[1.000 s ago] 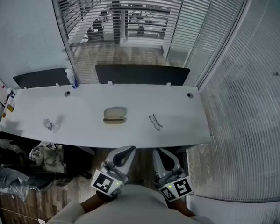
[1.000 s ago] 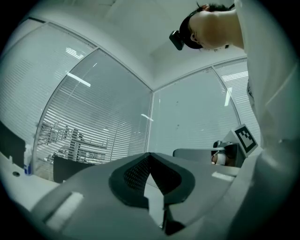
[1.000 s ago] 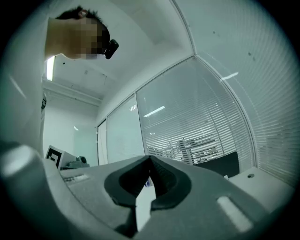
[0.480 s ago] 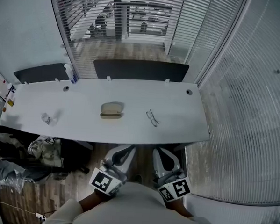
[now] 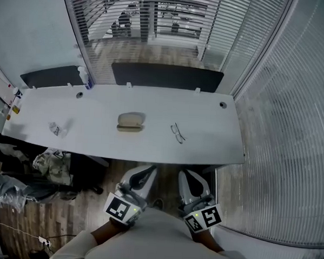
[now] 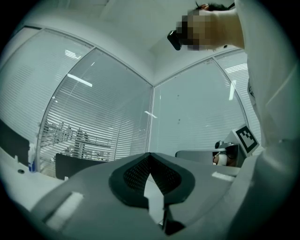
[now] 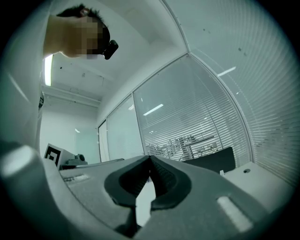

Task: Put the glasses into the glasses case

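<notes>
On the white table (image 5: pixel 96 144) lies a beige glasses case (image 5: pixel 131 121), closed, near the middle. To its right lie dark-framed glasses (image 5: pixel 178 132), folded flat on the tabletop. My left gripper (image 5: pixel 145 172) and right gripper (image 5: pixel 188 175) are side by side close to my body, below the table's near edge and well short of both objects. In the left gripper view the left gripper's (image 6: pixel 150 155) tips meet with nothing between them. In the right gripper view the right gripper (image 7: pixel 150 158) looks the same, tips together and nothing held.
A crumpled wrapper (image 5: pixel 56 129) lies at the table's left. A small bottle (image 5: pixel 85 77) stands at the back left. Dark panels (image 5: pixel 166 76) line the far edge. Bags (image 5: pixel 49 169) sit on the floor at left. Glass walls with blinds (image 5: pixel 270 132) enclose the right.
The table, case and glasses have shifted slightly upward in the head view. Both grippers stay low by my body, with their jaws unchanged.
</notes>
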Available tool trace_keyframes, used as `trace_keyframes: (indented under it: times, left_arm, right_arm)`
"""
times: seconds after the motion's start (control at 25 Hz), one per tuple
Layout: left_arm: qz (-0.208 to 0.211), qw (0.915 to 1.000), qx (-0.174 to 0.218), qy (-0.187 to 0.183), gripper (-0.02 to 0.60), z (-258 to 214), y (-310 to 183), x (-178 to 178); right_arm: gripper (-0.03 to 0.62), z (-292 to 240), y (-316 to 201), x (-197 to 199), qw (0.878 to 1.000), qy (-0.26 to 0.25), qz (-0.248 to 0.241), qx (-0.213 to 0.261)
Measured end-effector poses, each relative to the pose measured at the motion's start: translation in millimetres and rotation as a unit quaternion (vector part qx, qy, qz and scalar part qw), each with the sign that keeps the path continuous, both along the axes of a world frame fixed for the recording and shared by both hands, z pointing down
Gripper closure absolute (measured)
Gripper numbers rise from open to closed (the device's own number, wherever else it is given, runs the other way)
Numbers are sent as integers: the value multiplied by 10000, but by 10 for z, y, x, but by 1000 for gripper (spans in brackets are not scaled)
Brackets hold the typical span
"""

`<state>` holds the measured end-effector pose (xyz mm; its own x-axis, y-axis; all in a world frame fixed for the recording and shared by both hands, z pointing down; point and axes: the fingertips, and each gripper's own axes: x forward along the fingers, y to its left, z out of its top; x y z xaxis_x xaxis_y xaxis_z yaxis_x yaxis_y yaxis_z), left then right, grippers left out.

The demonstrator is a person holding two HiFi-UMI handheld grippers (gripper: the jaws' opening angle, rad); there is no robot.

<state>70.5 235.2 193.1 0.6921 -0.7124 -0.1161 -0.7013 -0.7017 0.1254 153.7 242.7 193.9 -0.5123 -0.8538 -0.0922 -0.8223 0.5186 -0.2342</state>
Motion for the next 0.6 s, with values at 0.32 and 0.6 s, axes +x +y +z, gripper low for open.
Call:
trace_keyframes:
  times: [0.32, 0.6]
  left_arm:
    - [-95, 9999, -57, -14, 578, 106, -442, -198]
    - [-46, 9999, -96, 20, 578, 118, -1085, -410]
  right_arm:
    - [592, 88, -405, -132, 10000, 46, -7, -53]
    - [592, 121, -1039, -361, 9998, 124, -19, -158]
